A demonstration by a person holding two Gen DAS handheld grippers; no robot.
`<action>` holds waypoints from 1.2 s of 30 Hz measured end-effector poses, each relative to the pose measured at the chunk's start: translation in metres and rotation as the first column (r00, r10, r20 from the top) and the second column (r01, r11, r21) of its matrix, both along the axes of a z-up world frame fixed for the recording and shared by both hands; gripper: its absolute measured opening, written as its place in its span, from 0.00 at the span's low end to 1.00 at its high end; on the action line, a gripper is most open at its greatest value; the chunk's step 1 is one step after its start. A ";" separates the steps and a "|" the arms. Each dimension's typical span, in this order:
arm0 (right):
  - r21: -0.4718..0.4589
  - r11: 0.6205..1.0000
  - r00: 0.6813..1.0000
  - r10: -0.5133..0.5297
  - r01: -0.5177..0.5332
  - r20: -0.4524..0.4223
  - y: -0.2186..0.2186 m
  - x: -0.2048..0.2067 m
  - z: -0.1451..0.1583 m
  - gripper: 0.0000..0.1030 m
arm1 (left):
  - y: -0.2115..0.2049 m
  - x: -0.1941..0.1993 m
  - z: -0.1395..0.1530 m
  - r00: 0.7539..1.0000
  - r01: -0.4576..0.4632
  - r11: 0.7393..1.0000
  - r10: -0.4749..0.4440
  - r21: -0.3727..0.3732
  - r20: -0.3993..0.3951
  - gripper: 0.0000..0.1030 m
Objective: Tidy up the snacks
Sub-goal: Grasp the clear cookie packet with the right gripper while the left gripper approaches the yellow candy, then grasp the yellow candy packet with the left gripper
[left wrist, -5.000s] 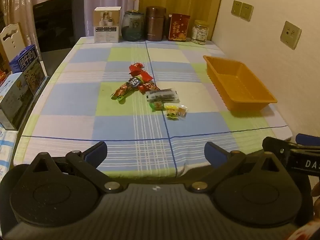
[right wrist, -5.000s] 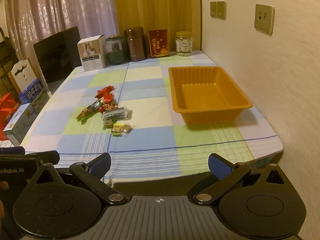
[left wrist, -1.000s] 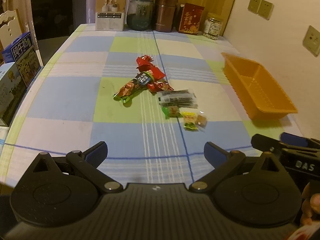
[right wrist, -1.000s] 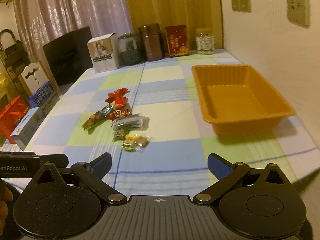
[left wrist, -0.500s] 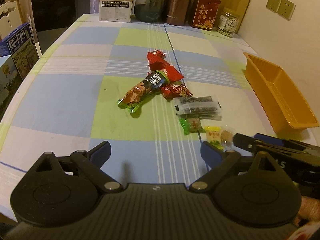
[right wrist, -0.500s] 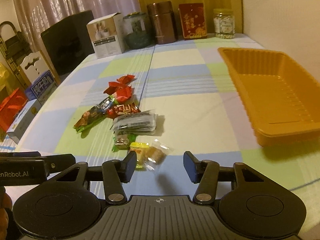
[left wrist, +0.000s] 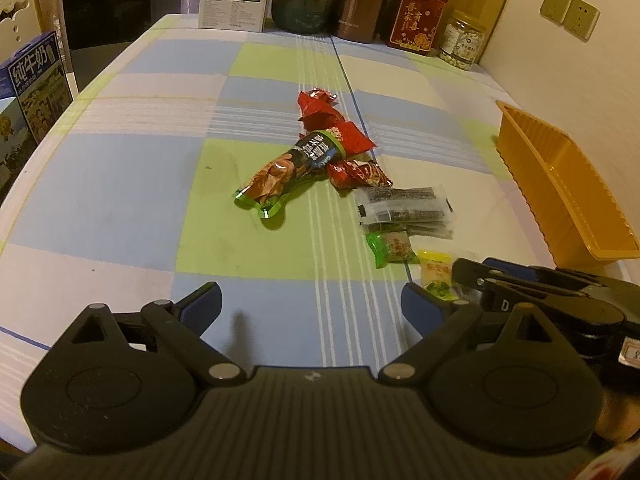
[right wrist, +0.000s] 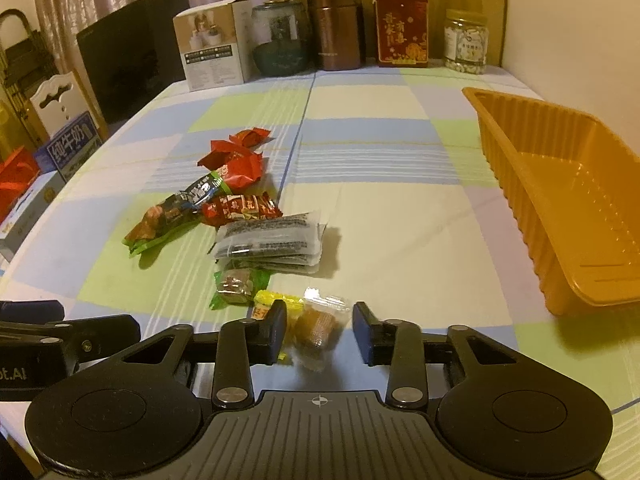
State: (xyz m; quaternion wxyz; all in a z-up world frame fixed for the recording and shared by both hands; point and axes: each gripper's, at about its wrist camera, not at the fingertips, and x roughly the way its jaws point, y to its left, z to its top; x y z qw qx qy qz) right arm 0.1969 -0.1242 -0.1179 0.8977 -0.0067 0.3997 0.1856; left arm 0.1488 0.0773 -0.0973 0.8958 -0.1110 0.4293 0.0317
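A loose row of snack packets lies on the checked tablecloth: red candies (right wrist: 236,162), a long green-edged packet (right wrist: 176,212), a clear seaweed pack (right wrist: 270,242), a small green packet (right wrist: 236,286), a yellow packet (right wrist: 276,304). My right gripper (right wrist: 320,330) is open, its fingers either side of a clear-wrapped brown snack (right wrist: 318,330). An empty orange tray (right wrist: 560,192) stands at the right. My left gripper (left wrist: 312,306) is open and empty over the cloth, short of the snacks (left wrist: 300,172).
Along the far edge stand a white box (right wrist: 212,46), a glass jar (right wrist: 280,38), a brown canister (right wrist: 336,26), a red packet (right wrist: 402,28) and a nut jar (right wrist: 466,42). Milk cartons (right wrist: 68,146) sit off the left side. A wall runs at right.
Both grippers have moved forward and down toward the snacks. The right gripper's fingers have narrowed and now sit around the clear-wrapped brown snack.
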 end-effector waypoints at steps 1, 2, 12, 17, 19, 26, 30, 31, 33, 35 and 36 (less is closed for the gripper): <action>-0.004 1.000 1.000 -0.003 0.003 0.002 -0.001 -0.001 0.000 0.24 | -0.001 0.000 -0.001 1.000 0.003 1.000 -0.003 0.000 -0.001 0.93; -0.017 1.000 1.000 -0.010 0.010 0.008 -0.003 -0.002 0.000 0.24 | -0.003 0.000 -0.001 1.000 0.007 1.000 -0.007 -0.002 -0.001 0.93; -0.046 0.999 1.000 -0.026 0.026 0.002 -0.016 -0.002 -0.003 0.25 | -0.016 0.005 -0.005 0.999 0.047 0.999 -0.047 -0.016 0.003 0.93; -0.038 0.999 0.999 -0.031 0.032 0.003 -0.021 -0.004 -0.004 0.24 | -0.020 0.008 -0.005 0.998 0.065 0.998 -0.065 -0.007 0.014 0.92; -0.025 0.998 0.998 -0.056 0.056 0.003 -0.027 -0.004 -0.002 0.20 | -0.024 0.010 -0.006 0.997 0.080 0.997 -0.080 -0.012 0.021 0.89; 0.001 0.989 0.989 -0.148 0.148 0.012 -0.054 -0.007 0.004 0.20 | -0.052 0.023 -0.014 0.987 0.156 0.988 -0.155 -0.019 0.049 0.67; 0.015 0.985 0.985 -0.173 0.173 0.004 -0.063 -0.007 0.003 0.20 | -0.067 0.033 -0.017 0.981 0.190 0.982 -0.188 -0.025 0.055 0.47; 0.016 0.985 0.985 -0.172 0.172 0.005 -0.063 -0.007 0.004 0.20 | -0.072 0.035 -0.018 0.979 0.197 0.980 -0.196 -0.018 0.052 0.44; 0.017 0.985 0.985 -0.172 0.172 0.008 -0.064 -0.007 0.004 0.20 | -0.078 0.040 -0.022 0.977 0.208 0.978 -0.207 -0.009 0.041 0.38; 0.022 0.984 0.984 -0.177 0.177 0.005 -0.066 -0.007 0.004 0.20 | -0.084 0.044 -0.025 0.975 0.221 0.975 -0.221 0.011 0.032 0.32; 0.023 0.984 0.984 -0.179 0.178 0.005 -0.066 -0.007 0.004 0.20 | -0.086 0.045 -0.027 0.974 0.225 0.974 -0.225 0.024 0.028 0.24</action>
